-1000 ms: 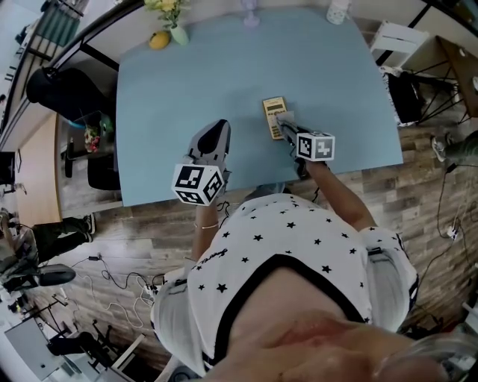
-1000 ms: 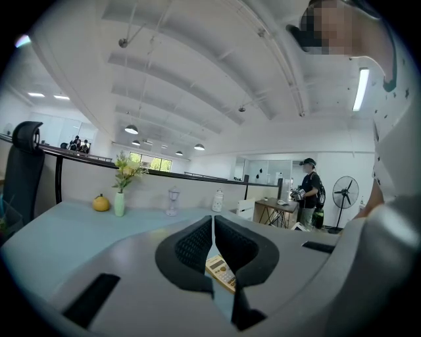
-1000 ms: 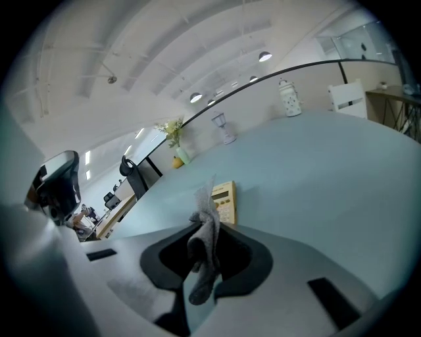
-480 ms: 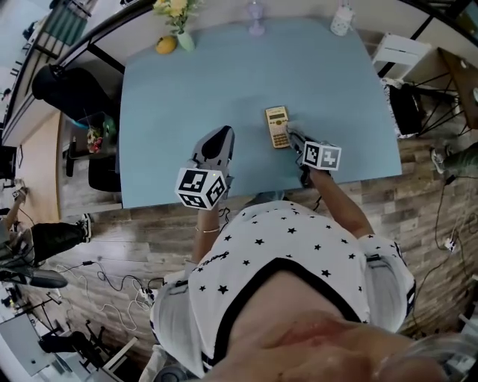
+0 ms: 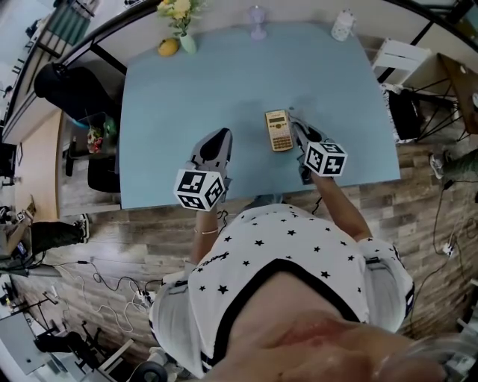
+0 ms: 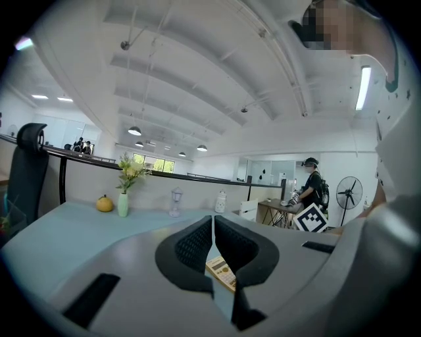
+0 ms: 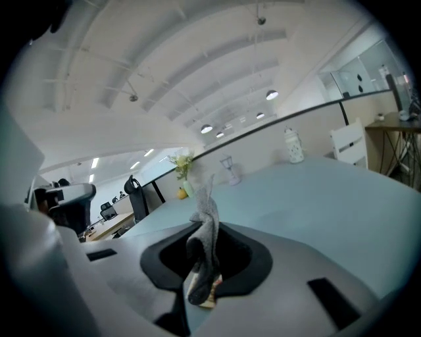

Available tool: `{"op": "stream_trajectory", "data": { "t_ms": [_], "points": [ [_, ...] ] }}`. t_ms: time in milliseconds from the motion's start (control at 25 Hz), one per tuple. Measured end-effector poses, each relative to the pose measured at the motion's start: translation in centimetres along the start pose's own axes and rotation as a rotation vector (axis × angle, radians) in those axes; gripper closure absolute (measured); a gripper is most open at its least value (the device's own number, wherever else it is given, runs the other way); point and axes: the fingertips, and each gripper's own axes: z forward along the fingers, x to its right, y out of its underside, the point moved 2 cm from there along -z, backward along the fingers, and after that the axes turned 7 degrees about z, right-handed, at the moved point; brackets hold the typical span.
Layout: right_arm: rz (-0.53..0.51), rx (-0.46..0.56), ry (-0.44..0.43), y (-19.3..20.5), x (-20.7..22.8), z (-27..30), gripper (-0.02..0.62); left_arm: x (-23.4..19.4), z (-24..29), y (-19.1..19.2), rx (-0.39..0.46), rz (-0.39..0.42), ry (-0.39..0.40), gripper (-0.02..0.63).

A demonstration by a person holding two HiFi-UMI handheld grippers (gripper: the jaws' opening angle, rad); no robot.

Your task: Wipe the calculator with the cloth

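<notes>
A beige calculator (image 5: 278,130) lies flat on the light-blue table (image 5: 187,97), near the front edge. My right gripper (image 5: 299,132) sits just right of it, beside its edge, shut on a grey cloth (image 7: 209,217) that sticks up between the jaws in the right gripper view. A sliver of the calculator (image 7: 212,297) shows beneath the cloth there. My left gripper (image 5: 215,140) rests to the calculator's left, apart from it, with its jaws shut and empty (image 6: 213,230). In the left gripper view the calculator (image 6: 222,271) lies just past the jaws.
Along the table's far edge stand a vase of yellow flowers (image 5: 179,22), a yellow fruit (image 5: 168,46), a clear glass (image 5: 257,19) and a white jar (image 5: 342,24). A black chair (image 5: 67,89) is at the left, white furniture (image 5: 403,48) at the right.
My right gripper with the cloth has slid off the calculator's lower right part to its right side, leaving the calculator uncovered. The left gripper has stayed put.
</notes>
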Motion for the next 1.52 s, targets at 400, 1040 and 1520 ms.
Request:
{"op": "stream_trajectory", "data": {
  "t_ms": [400,1040,1520],
  "points": [
    [-0.116,0.165,-0.110,-5.7,-5.3,-2.3,0.543,0.0,-0.4,-0.2,0.004,0.007,-0.013,0.571],
    [-0.107,0.190,-0.148,-5.7,-6.3,-3.2,0.549,0.5,-1.1,-0.1,-0.001,0.017,-0.016,0.571],
    [-0.099,0.194,-0.151,-5.3,-6.7,-3.6,0.549,0.6,-1.6,0.2,0.002,0.011,-0.017,0.571]
  ]
}}
